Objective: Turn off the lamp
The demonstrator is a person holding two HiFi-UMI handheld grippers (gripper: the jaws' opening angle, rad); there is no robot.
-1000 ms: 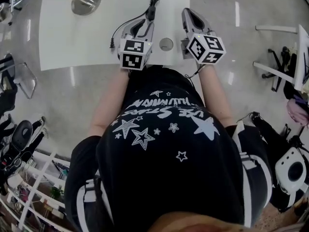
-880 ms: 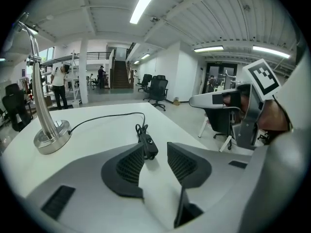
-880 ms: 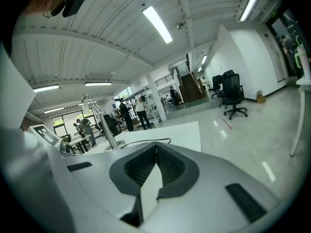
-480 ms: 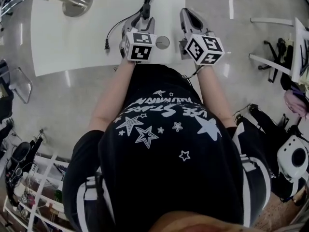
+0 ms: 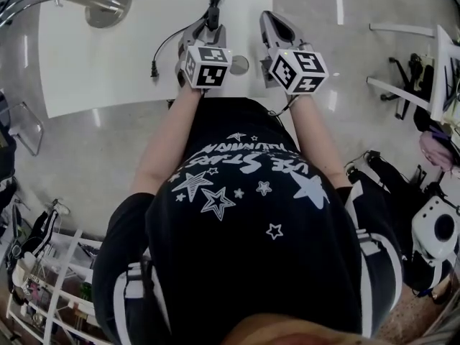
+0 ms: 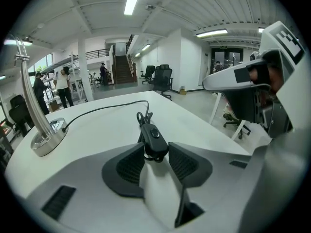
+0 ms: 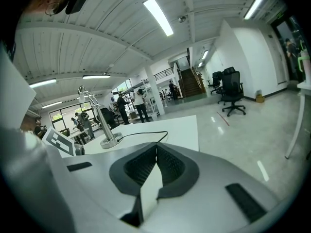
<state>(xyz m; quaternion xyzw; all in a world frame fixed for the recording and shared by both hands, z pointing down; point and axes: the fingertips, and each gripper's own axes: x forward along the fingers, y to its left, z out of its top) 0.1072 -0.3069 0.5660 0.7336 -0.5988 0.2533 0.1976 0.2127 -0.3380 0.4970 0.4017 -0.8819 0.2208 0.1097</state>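
One white table [image 5: 108,63], lamp [image 5: 106,4] (glossy floor [image 5: 323,13]).

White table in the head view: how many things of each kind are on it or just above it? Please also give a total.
Lamp: 1
Black cord with inline switch: 1
Round disc in the tabletop: 1
Grippers: 2, the left gripper and the right gripper
Total: 5

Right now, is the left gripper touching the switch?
Cannot tell. Left gripper view: the switch sits between the open jaws of the left gripper, no plain gap.
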